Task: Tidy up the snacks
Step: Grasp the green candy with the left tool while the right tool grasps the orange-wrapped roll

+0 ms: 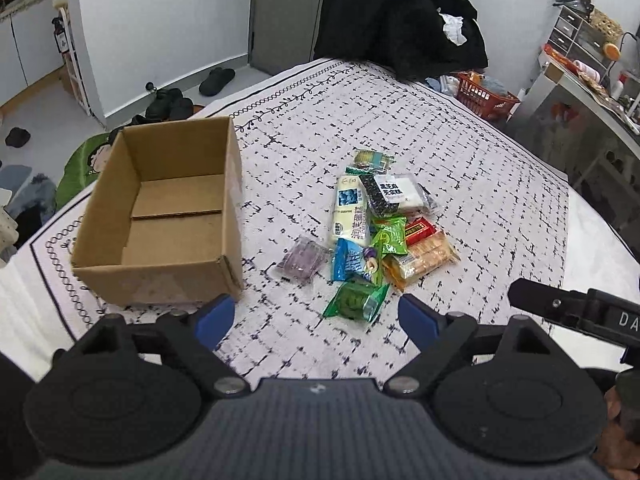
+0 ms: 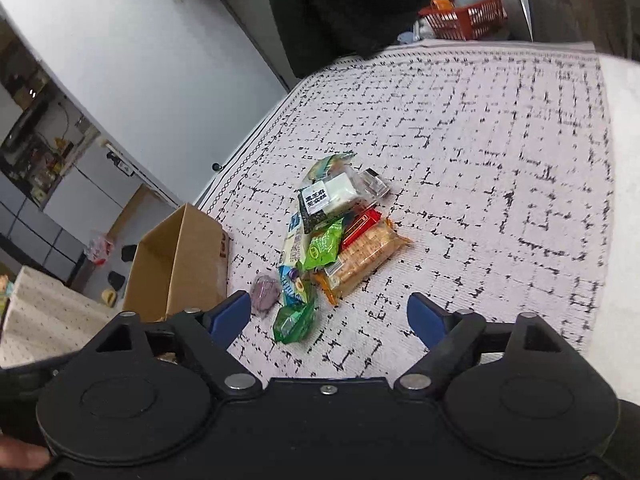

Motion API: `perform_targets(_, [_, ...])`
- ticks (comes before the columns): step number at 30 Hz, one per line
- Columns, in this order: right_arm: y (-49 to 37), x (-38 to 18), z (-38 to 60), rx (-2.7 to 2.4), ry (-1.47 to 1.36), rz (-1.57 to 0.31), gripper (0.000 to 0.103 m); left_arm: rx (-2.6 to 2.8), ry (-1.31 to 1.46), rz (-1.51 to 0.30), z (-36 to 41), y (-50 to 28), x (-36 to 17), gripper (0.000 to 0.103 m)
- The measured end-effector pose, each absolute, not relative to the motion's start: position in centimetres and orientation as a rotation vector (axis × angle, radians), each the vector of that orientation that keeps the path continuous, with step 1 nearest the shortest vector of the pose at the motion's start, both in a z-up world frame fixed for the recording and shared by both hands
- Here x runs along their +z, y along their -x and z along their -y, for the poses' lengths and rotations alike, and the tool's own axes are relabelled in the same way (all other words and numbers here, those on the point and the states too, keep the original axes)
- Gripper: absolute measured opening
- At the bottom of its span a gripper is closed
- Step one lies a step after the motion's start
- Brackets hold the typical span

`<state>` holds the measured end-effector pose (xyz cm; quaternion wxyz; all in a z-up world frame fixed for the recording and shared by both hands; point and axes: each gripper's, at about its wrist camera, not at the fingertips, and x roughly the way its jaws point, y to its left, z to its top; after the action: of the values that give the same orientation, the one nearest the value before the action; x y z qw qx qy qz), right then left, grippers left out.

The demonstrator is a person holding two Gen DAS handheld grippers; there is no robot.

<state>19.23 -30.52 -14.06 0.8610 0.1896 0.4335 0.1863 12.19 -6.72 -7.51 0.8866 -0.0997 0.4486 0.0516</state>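
Since nothing is in the cardboard box (image 1: 160, 216) yet, this looks like the very start of the sorting: the approach step, with both tools heading for the snack pile (image 1: 380, 224).

Going left to right, with the box as the anchor: the box sits open-topped on the patterned bedspread (image 1: 480, 168), empty inside. Just right of it lies a small purple packet (image 1: 302, 260), a bit apart from the rest. Further right of the box is the main heap, with a long white pack (image 1: 351, 212), a blue packet (image 1: 348, 260), a dark green packet (image 1: 356, 300) nearest the tools, and an orange cracker pack (image 1: 420, 258) on the far side from the box.

The left gripper (image 1: 316, 320) has its jaws spread apart with nothing between them, hovering short of the dark green packet. The right gripper (image 2: 328, 316) is likewise apart and empty, with that same green packet (image 2: 294, 322) sitting between its fingers in view but not touched.

Next move is probably picking one packet each. The loose ones at the near edge look easiest, since the stacked wrappers could slide or drag a neighbour along. Then it's a short carry over to the box.
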Motion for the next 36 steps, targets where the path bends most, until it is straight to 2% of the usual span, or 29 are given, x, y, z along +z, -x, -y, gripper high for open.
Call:
perform_targets(5, [-21.1, -15.7, 30.6, 0.42, -0.459, -0.952, 0.073, 0.112, 0.218, -0.957, 7.4, -14.1, -9.2, 0.079])
perform_targets(10, [-22.8, -17.2, 30.5, 0.397, -0.483, -0.975, 0.069, 0.114, 0.232, -0.983, 7.9, -15.6, -11.0, 0.073])
perform_targets(13, [-24.2, -18.3, 30.6, 0.386, -0.515, -1.002, 0.061, 0.126, 0.248, -1.005, 8.2, -16.7, -12.2, 0.067])
perform_targets(18, [-26.2, -19.9, 30.6, 0.388, -0.565, -1.03, 0.061, 0.149, 0.266, -1.039, 8.4, -18.5, -14.0, 0.059])
perform_targets(29, [-29.3, -22.6, 29.7, 0.399, -0.588, -1.097, 0.061, 0.175, 0.266, -1.134, 9.4, -22.2, -17.8, 0.058])
perform_targets(36, [-30.5, -24.4, 29.7, 0.403, -0.641, -1.095, 0.052, 0.167, 0.265, -1.231, 9.9, -23.8, -19.2, 0.059])
